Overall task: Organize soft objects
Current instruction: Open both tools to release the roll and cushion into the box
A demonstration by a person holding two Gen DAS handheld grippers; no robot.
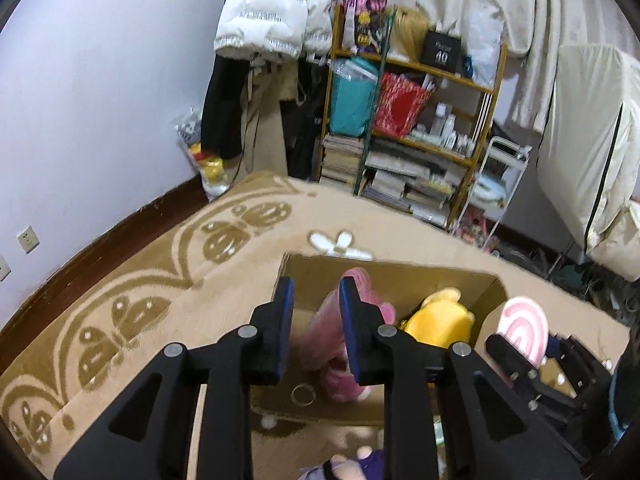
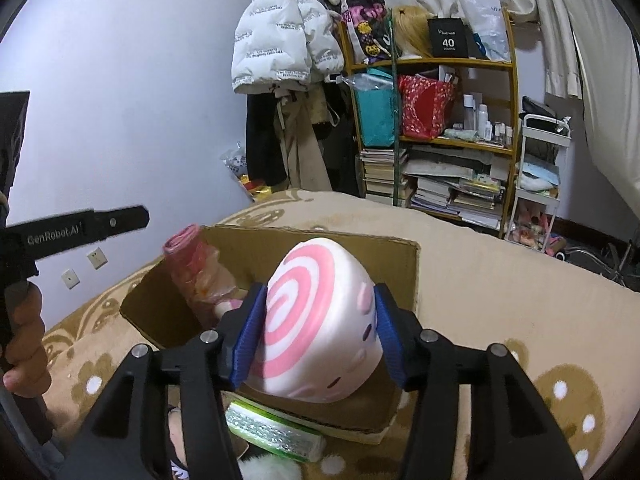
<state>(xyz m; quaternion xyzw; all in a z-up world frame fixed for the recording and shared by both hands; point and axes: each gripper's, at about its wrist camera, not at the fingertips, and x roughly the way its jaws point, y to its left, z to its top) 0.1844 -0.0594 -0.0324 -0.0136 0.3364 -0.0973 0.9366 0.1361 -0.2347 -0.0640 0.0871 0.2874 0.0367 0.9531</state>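
My right tool [image 2: 320, 330] is squeezing a soft white toy with pink swirls [image 2: 316, 320], in the middle of the right picture. I hold it just above the box [image 2: 320, 246], which sits on the rug [image 2: 500, 280].

My left tool [image 1: 316, 320] is open and holds nothing. It hangs over the box in the lower middle of the left picture.

In the box I can see 2 toys: a pink one [image 1: 340, 376] leaning at the left side, and a yellow one [image 1: 440, 316] to its right. So I think some of the job is done.

The swirl toy is not in yet. At the bottom of the left picture a purple toy [image 1: 360, 460] is outside the box, and I think it has to go in too.
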